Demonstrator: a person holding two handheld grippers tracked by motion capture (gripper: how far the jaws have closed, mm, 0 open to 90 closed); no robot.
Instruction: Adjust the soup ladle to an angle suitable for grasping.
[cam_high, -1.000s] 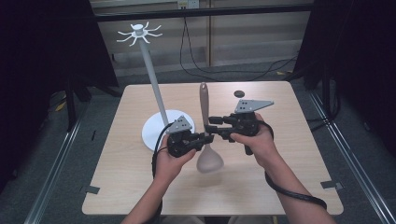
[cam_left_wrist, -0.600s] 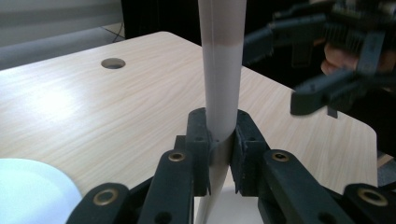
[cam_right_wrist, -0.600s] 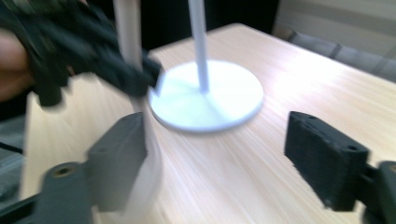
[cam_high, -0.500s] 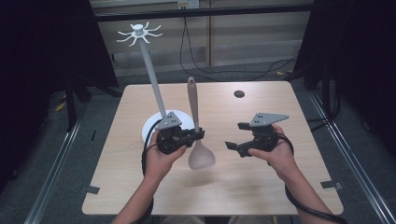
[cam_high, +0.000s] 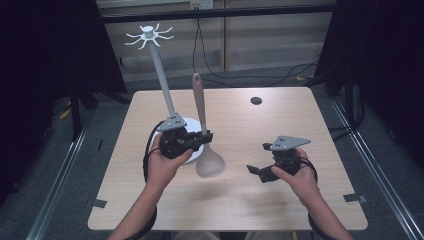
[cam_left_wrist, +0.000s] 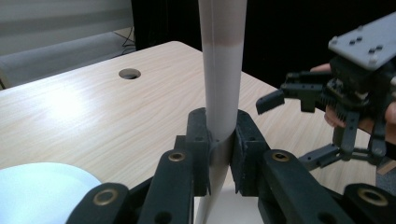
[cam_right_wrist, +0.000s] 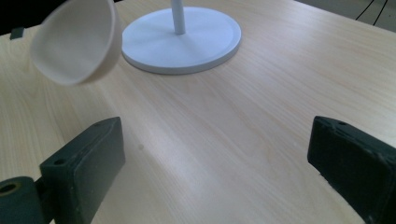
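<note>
A pale ladle (cam_high: 210, 162) with a brownish handle (cam_high: 199, 100) stands upright above the table, bowl down. My left gripper (cam_high: 205, 138) is shut on the lower handle (cam_left_wrist: 223, 84), its jaws pressed to both sides in the left gripper view (cam_left_wrist: 219, 137). Just left of it is a white utensil stand (cam_high: 159, 65) with hooks at the top and a round base (cam_right_wrist: 182, 39). My right gripper (cam_high: 260, 159) hangs open to the right of the ladle, holding nothing. The right gripper view (cam_right_wrist: 215, 154) has its jaws wide apart over bare wood, with the ladle bowl (cam_right_wrist: 74, 42) ahead on the left.
The wooden table (cam_high: 240, 195) has a small dark hole (cam_high: 256, 100) near its far edge. Cables lie on the floor behind it, and metal rails run along both sides. The right gripper (cam_left_wrist: 327, 98) appears open in the left gripper view.
The right gripper has let go of the ladle and moved right and nearer the front edge. The left gripper has carried the ladle leftward, close to the stand.
</note>
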